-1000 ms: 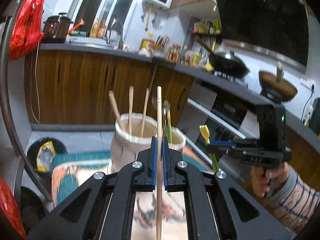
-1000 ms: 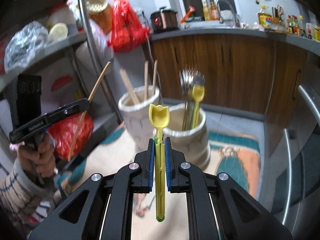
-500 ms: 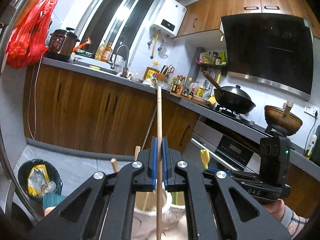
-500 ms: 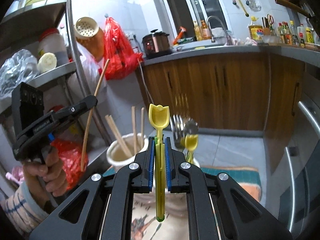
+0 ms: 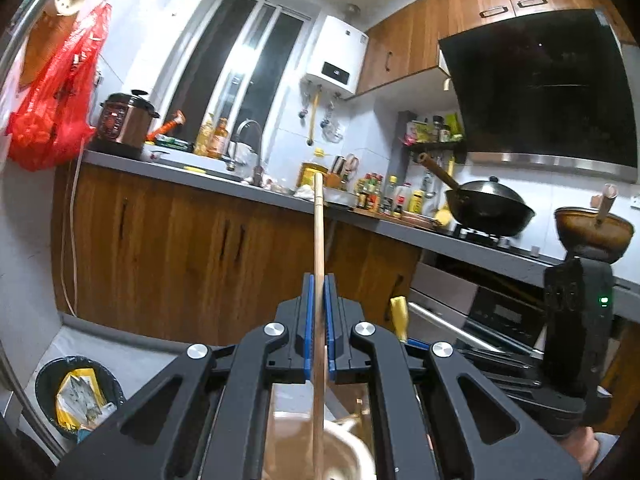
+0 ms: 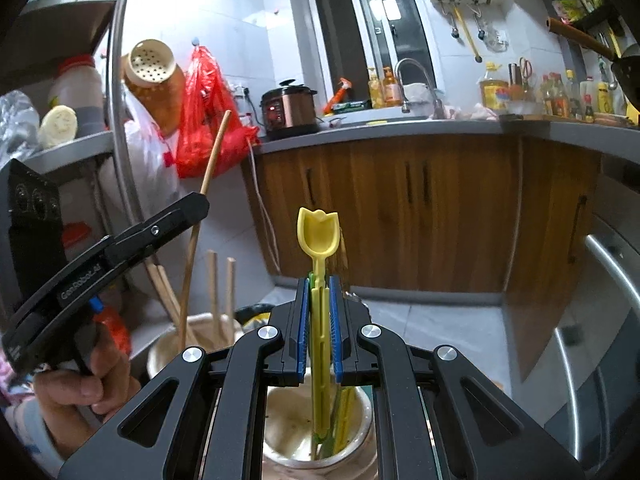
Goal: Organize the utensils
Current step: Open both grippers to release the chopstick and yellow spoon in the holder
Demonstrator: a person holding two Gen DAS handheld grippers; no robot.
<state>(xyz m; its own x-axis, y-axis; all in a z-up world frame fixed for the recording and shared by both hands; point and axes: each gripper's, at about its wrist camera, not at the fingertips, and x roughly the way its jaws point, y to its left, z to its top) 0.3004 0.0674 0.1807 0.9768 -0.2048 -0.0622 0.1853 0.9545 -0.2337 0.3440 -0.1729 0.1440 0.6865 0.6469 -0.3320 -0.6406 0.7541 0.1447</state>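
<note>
My left gripper (image 5: 319, 280) is shut on a wooden chopstick (image 5: 318, 232) held upright, its lower end inside a white ceramic holder (image 5: 344, 452). From the right wrist view that gripper (image 6: 196, 206) holds the chopstick (image 6: 200, 216) over the left holder (image 6: 168, 348), which has several chopsticks (image 6: 214, 292) in it. My right gripper (image 6: 319, 282) is shut on a yellow tulip-shaped spoon (image 6: 319, 232), upright, with its lower end inside the second white holder (image 6: 288, 424). The spoon's tip (image 5: 400, 316) and right gripper body (image 5: 576, 320) show in the left wrist view.
A wooden cabinet run (image 5: 180, 256) with a grey counter (image 5: 200, 168) lies ahead. A black bin (image 5: 76, 396) stands on the floor at left. A metal rack (image 6: 116, 120) with a red bag (image 6: 208, 120) is at left. An oven front (image 6: 608, 320) is at right.
Both grippers have moved over the holders and lowered; the chopstick's and spoon's lower ends now sit inside their holders. Both cameras have tilted up toward the counter.
</note>
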